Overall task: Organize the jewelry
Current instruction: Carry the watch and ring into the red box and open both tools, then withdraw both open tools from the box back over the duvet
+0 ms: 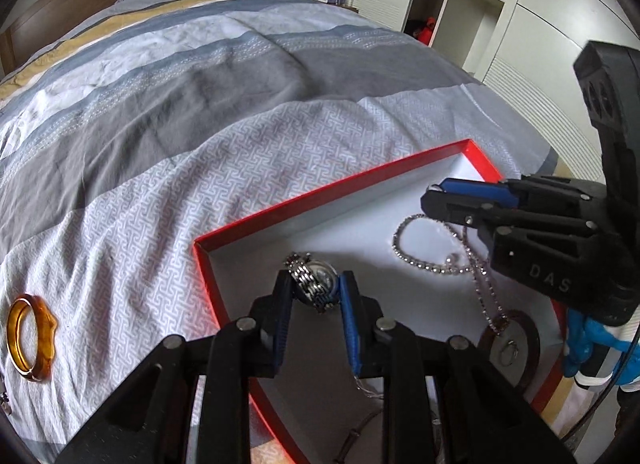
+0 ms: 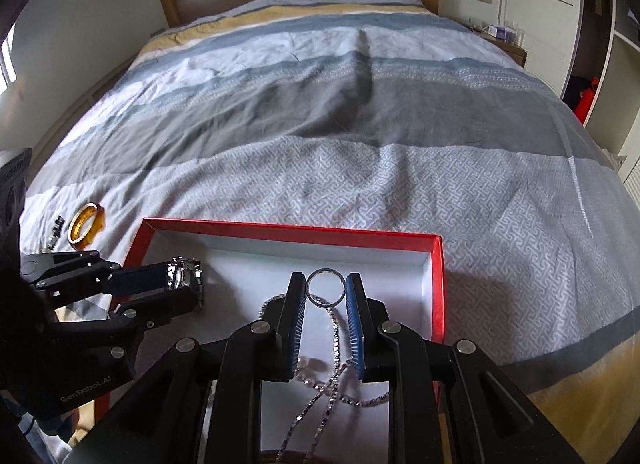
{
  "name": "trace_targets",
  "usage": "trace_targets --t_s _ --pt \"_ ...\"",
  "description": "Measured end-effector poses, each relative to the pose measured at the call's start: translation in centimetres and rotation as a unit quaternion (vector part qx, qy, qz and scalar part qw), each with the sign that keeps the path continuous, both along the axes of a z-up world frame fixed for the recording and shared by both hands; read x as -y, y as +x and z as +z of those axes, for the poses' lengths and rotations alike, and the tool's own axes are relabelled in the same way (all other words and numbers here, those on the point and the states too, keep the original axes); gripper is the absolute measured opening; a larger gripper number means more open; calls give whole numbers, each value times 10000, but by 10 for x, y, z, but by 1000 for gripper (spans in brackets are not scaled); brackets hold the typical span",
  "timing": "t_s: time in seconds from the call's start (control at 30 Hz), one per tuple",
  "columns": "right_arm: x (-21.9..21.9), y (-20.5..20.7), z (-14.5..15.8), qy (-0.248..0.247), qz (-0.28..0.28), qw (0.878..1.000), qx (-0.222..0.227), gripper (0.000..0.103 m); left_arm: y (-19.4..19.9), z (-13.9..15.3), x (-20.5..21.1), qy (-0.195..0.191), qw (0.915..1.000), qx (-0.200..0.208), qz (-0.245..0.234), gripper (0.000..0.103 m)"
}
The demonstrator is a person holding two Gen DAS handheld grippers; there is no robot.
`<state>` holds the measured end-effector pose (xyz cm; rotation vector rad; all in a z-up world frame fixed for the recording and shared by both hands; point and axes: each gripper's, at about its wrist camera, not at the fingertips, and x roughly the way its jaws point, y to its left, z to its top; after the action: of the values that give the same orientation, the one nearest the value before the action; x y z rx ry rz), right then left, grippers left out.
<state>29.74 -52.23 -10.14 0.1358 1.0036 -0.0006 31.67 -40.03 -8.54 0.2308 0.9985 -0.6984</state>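
Over the red-rimmed box (image 1: 320,204), left gripper (image 1: 316,288) pinching a steel link watch (image 1: 314,284), right gripper (image 2: 326,288) pinching a thin metal ring (image 2: 325,293), sparkly chains (image 1: 424,256) on white floor, amber bangle (image 1: 30,338) on patterned quilt (image 1: 160,184) beyond.

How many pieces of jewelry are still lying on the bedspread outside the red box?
2: an amber bangle left of the red box, and a small dark piece just left of the bangle. More may be hidden behind the left gripper.

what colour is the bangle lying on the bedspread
Amber-orange bangle, clearest in the left wrist view.
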Motion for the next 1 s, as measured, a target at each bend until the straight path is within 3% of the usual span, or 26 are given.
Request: trace_targets --t_s 0.27,0.5,0.7,1.0 --pt "-6 10 -13 -429 -1 9986 -309 22 -4 -9 7 238 9995 216 -46 23" --pt "-5 4 -7 -363 -44 9990 -262 25 -9 -5 7 225 9994 229 -117 23" --pt "0 -16 26 -345 -130 9993 33 28 -25 17 -4 41 9994 338 -69 30" --pt "-13 -76 96 -376 -234 9977 515 32 -78 85 -42 -344 9974 637 18 38"
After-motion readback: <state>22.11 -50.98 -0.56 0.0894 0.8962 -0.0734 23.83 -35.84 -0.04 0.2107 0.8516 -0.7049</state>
